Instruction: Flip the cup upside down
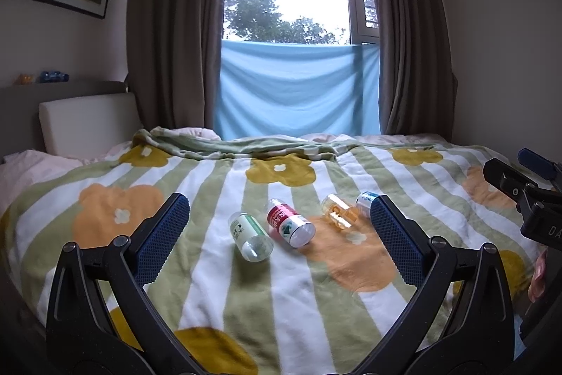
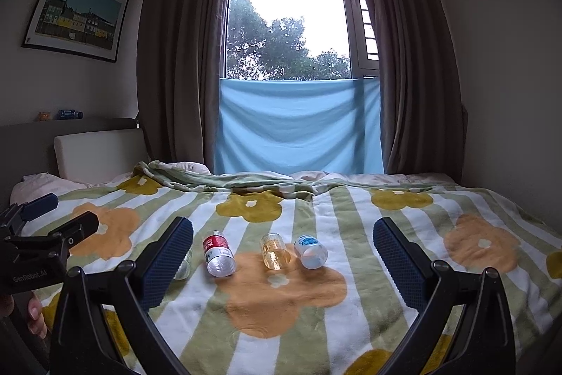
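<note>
Four small clear cups lie on their sides in a row on the flowered blanket [image 1: 267, 297]. From left to right they are a green-label cup [image 1: 251, 236], a red-label cup [image 1: 291, 224], an amber cup [image 1: 340, 215] and a blue-label cup [image 1: 364, 199], the last partly behind my left gripper's right finger. My left gripper [image 1: 279, 203] hovers open just short of them, holding nothing. In the right wrist view the red-label cup [image 2: 218, 254], amber cup [image 2: 274, 251] and blue-label cup [image 2: 311, 251] lie ahead of my open, empty right gripper [image 2: 283, 225]. The green-label cup [image 2: 184, 264] is half hidden behind its left finger.
Each gripper shows in the other's view: the right gripper [image 1: 516, 166] at the far right, the left gripper [image 2: 61, 211] at the far left, with a person's hand [image 2: 35, 311] below it. A cream headboard cushion [image 2: 95, 153] stands back left. Brown curtains [image 2: 175, 59] and a blue cloth [image 2: 298, 125] close off the far side.
</note>
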